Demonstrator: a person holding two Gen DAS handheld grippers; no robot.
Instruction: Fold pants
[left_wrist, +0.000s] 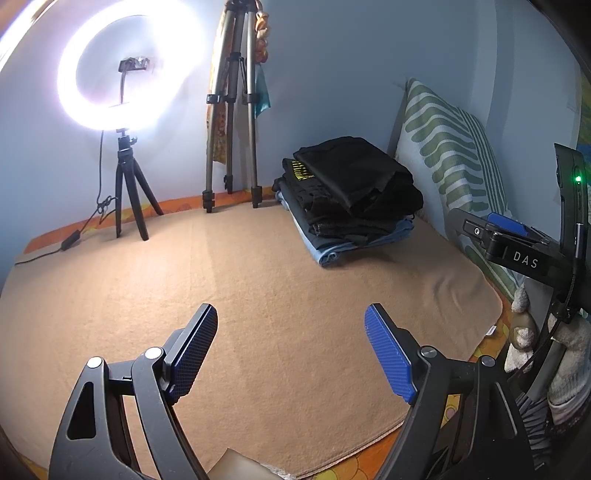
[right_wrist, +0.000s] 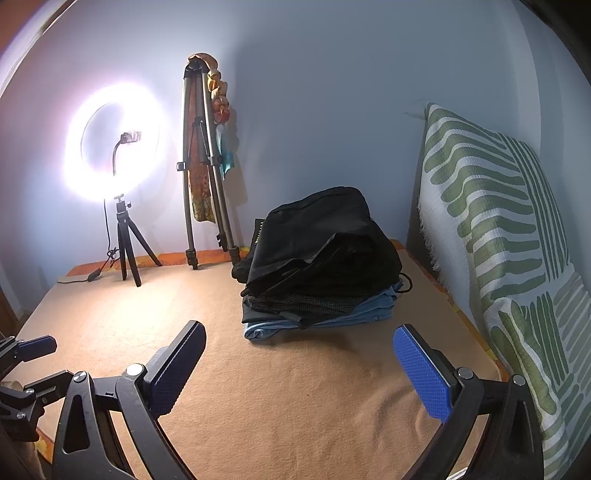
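A stack of folded pants (left_wrist: 351, 195) (right_wrist: 317, 269) lies at the back right of the tan blanket (left_wrist: 258, 280) (right_wrist: 295, 387): black pairs on top, a light blue pair at the bottom. My left gripper (left_wrist: 291, 325) hovers over the near part of the blanket, open, with nothing between its blue pads. My right gripper (right_wrist: 299, 343) is also open and empty, a short way in front of the stack. In the left wrist view the right gripper's body (left_wrist: 517, 247) shows at the right edge. The left gripper's fingers (right_wrist: 33, 347) show at the left edge of the right wrist view.
A lit ring light on a small black tripod (left_wrist: 127, 192) (right_wrist: 125, 243) stands at the back left, its cable trailing over the blanket. A folded tall tripod (left_wrist: 232, 122) (right_wrist: 207, 177) leans on the blue wall. A green-striped pillow (left_wrist: 450, 158) (right_wrist: 509, 258) lines the right side.
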